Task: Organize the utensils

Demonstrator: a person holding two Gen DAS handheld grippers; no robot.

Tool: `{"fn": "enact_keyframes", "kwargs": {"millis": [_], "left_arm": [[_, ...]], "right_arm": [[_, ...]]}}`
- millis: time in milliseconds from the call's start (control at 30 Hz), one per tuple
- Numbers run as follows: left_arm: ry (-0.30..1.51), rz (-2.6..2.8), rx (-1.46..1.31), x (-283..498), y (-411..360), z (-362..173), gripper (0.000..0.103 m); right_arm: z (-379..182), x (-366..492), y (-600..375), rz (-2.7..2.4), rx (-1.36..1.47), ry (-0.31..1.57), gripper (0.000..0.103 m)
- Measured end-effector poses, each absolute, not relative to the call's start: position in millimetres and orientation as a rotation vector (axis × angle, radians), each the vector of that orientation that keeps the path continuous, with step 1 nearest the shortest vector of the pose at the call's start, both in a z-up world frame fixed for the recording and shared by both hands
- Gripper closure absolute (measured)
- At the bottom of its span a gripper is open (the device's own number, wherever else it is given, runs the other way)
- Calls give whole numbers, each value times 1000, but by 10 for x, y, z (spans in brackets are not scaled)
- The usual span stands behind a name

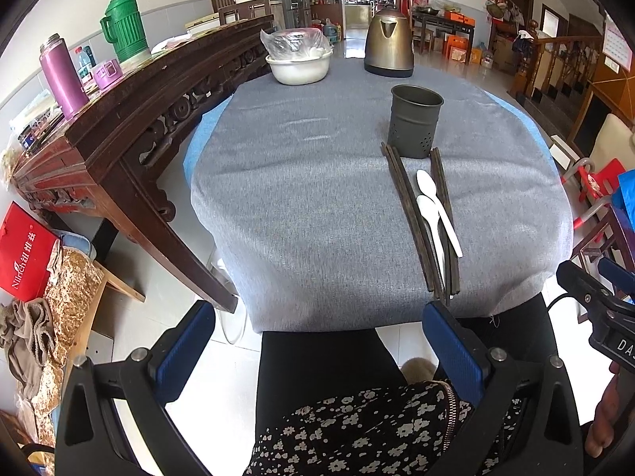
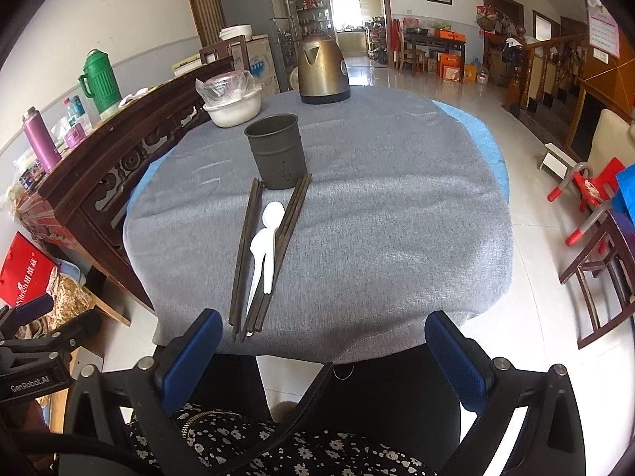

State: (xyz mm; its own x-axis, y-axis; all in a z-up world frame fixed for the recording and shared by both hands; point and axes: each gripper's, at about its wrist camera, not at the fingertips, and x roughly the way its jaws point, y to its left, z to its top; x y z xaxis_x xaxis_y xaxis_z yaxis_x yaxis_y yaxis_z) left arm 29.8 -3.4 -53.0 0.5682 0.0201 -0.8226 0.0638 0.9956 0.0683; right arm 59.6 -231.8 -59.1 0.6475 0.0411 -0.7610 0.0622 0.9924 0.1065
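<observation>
A dark metal utensil holder [image 1: 415,120] [image 2: 276,150] stands upright on the grey tablecloth [image 1: 309,214] [image 2: 377,230]. Just in front of it lie several dark wooden chopsticks [image 1: 412,218] [image 2: 246,254] in two bundles, with two white plastic spoons [image 1: 436,206] [image 2: 264,246] between them. My left gripper [image 1: 319,331] hangs open below the table's near edge, over the person's lap. My right gripper [image 2: 323,341] is open too, at the near edge, with the chopstick ends just left of its left finger. Neither holds anything.
A bronze kettle [image 1: 388,41] [image 2: 322,73] and a white bowl [image 1: 298,64] [image 2: 234,109] with a plastic bag stand at the table's far end. A carved wooden sideboard [image 1: 131,119] runs along the left. Chairs [image 2: 595,261] stand at the right.
</observation>
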Motion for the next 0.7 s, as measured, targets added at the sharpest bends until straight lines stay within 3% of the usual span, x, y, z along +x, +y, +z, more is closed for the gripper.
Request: {"fn": "enact_keyframes", "kwargs": {"millis": [700], "left_arm": [[958,-25,91,450,-6,-550,0]], "right_arm": [[-552,766,-2284,-15,79,842,0]]}}
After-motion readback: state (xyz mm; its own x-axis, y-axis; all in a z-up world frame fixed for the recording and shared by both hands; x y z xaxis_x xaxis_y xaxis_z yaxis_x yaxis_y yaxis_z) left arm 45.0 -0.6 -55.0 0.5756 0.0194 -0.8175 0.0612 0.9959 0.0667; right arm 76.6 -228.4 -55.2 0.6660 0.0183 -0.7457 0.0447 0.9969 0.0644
